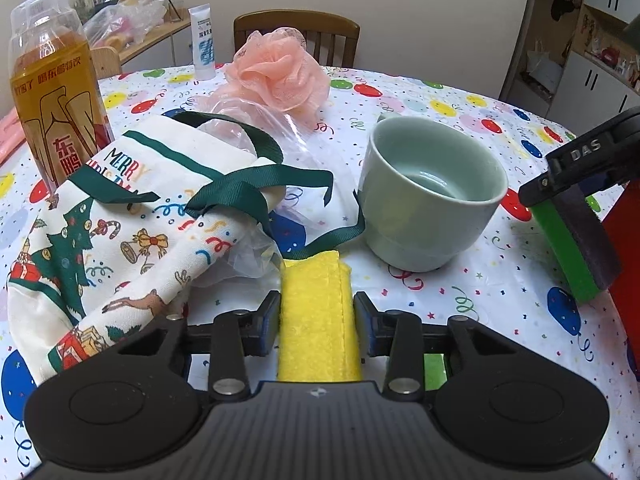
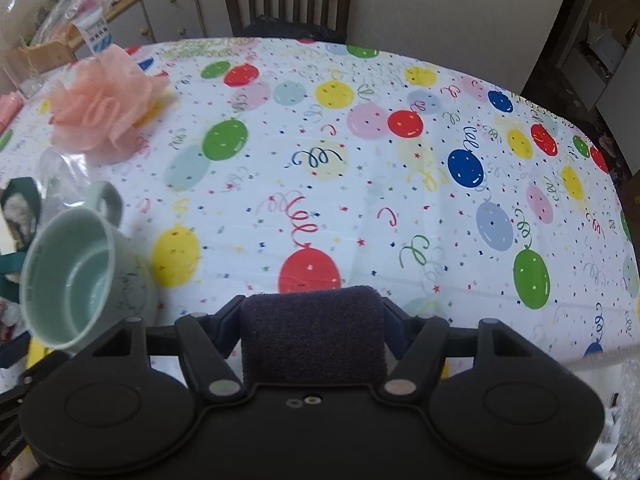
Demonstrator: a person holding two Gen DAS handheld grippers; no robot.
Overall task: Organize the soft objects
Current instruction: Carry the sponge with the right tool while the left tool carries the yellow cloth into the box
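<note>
My left gripper (image 1: 316, 320) is shut on a folded yellow cloth (image 1: 316, 320), held low over the table. My right gripper (image 2: 314, 320) is shut on a sponge with a dark scouring side (image 2: 314, 332); in the left wrist view that sponge (image 1: 576, 236) shows green and dark at the right. A pink mesh bath pouf (image 1: 278, 74) lies at the back of the table, and also in the right wrist view (image 2: 100, 112). A Christmas print tote bag (image 1: 120, 220) with green straps lies at the left.
A pale green cup (image 1: 428, 196) stands right of the bag, also seen in the right wrist view (image 2: 80, 276). A bottle of orange drink (image 1: 52, 92) and a white tube (image 1: 202, 46) stand behind. A wooden chair (image 2: 286, 0) is beyond the balloon tablecloth (image 2: 360, 184).
</note>
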